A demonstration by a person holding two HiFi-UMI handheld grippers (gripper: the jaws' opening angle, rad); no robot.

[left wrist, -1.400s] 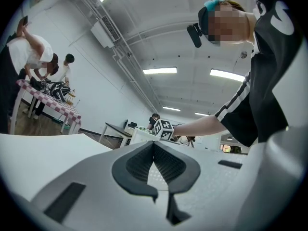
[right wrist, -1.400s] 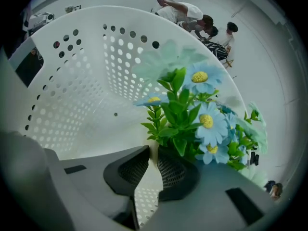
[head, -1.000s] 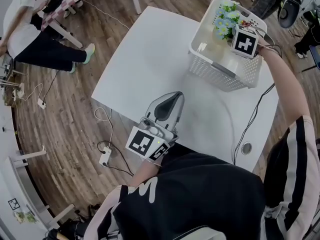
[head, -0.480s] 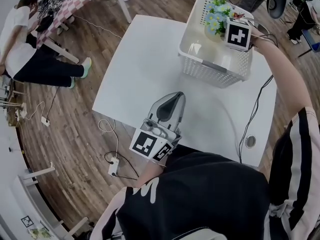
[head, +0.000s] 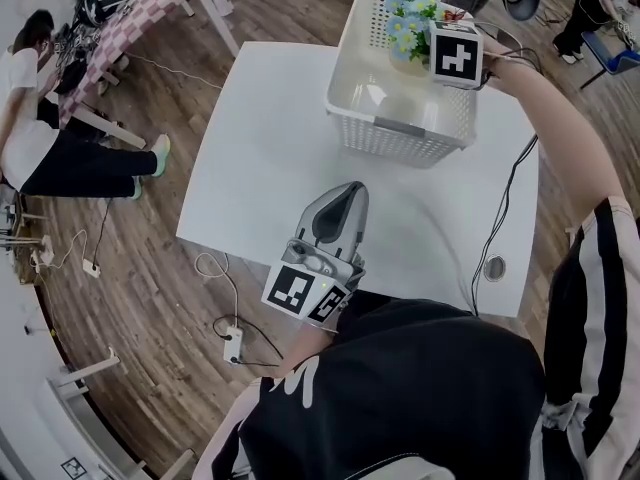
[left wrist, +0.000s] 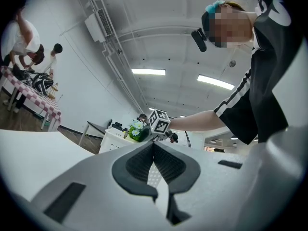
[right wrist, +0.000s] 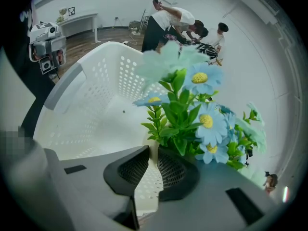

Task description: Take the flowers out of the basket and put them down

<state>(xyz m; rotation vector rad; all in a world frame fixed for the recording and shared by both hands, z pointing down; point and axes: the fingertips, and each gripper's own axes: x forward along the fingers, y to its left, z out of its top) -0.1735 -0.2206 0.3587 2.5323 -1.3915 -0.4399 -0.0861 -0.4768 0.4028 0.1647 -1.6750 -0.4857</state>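
Wood flooring (head: 150,238) runs all round the white table (head: 270,148) you are standing at, and off to your left a person (head: 40,138) in a white top and dark trousers bends beside a table with a checked cloth (head: 140,8). On the far part of your white table sits the white perforated basket (head: 400,128), and the flowers (head: 405,18), pale blue daisies with yellow centres and green leaves, stand at its far side, their heads above the rim. Your right gripper (right wrist: 153,148) reaches into the basket from the right with its marker cube facing up, and its jaws are drawn in on the stems at the base of the flowers, leaving only a thin slit between the pads; the basket's bare floor and holed wall show behind them in the right gripper view. Your left gripper (head: 340,193) hangs over the near part of the table, well apart from the basket, pointing toward it, with its jaws pressed together and nothing between them. A black cable (head: 505,218) trails from your right arm across the table's right side, near a round grommet (head: 493,268).
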